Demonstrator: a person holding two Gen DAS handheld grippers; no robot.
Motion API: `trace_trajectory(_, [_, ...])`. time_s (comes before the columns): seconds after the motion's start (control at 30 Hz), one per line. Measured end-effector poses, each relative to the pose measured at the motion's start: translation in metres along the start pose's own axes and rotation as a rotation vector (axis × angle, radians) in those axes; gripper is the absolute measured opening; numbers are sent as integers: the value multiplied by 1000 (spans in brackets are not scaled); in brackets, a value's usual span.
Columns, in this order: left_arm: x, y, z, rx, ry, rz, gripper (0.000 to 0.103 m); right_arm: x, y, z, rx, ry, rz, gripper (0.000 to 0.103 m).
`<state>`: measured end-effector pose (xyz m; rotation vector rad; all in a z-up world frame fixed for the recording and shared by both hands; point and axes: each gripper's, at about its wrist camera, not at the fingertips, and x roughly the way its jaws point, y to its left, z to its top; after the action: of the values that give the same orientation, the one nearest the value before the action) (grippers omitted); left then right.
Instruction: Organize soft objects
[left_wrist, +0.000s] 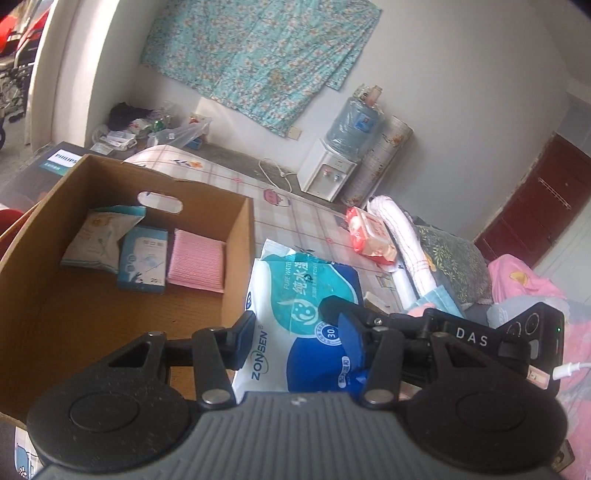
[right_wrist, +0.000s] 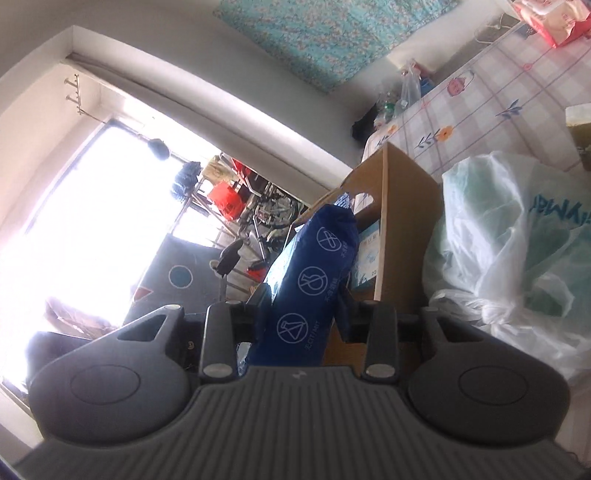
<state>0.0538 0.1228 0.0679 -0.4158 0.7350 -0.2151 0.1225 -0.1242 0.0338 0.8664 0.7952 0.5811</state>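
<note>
A white, teal and blue wet-wipes pack (left_wrist: 295, 295) hangs over the checked bed, just right of an open cardboard box (left_wrist: 236, 236). My left gripper (left_wrist: 297, 338) is shut on it, one pad on each side edge. My right gripper (left_wrist: 343, 314) comes in from the right and holds the pack's blue end. In the right wrist view the wet-wipes pack (right_wrist: 314, 266) stands edge-on, with the right gripper (right_wrist: 301, 314) shut on it in front of the cardboard box (right_wrist: 399, 206). Inside the box lie a pink cloth (left_wrist: 195, 258), a blue-and-white packet (left_wrist: 144, 264) and a white pouch (left_wrist: 99, 236).
On the bed behind the pack lie a red wipes packet (left_wrist: 369, 232), a rolled white towel (left_wrist: 402, 240), a patterned pillow (left_wrist: 454, 266) and a pink blanket (left_wrist: 517, 280). A water dispenser (left_wrist: 328, 173) stands by the wall. A pale plastic bag (right_wrist: 517, 240) sits beside the box.
</note>
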Motion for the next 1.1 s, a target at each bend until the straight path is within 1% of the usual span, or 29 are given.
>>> trace_trajectory(0.13, [5,38,6,-65,5,26,49,39,11,-1,-9,63,-30,35])
trace_trajectory(0.27, [17,64,16,-106,7,31,49,68,19,2,-55,88,-69,35])
trace_trajectory(0.33, [28,74,19,-123,23,27,49,80,22,5,-97,98,-118,37])
trace_trajectory(0.4, [48,84,20,-127,49,33,49,88,22,8,-142,95,-195,39])
trace_trajectory(0.43, [57,89,20,-137,73,53,49,89,19,9,-165,78,-231,41])
trace_trajectory(0.47, [67,95,18,-149,98,71,49,88,19,9,-185,67,-244,41])
trace_trajectory(0.57, [85,106,10,-155,148,111,49,80,17,11,-207,40,-246,41])
trace_trajectory(0.67, [97,111,7,-141,181,135,49,69,11,14,-208,5,-252,42])
trace_trajectory(0.77, [105,111,6,-127,211,141,49,60,3,17,-178,-12,-241,42])
trace_trajectory(0.97, [115,103,11,-106,228,142,49,49,-11,20,-128,-36,-234,43])
trace_trajectory(1.1, [121,98,14,-110,236,124,49,44,-21,19,-99,-42,-235,44])
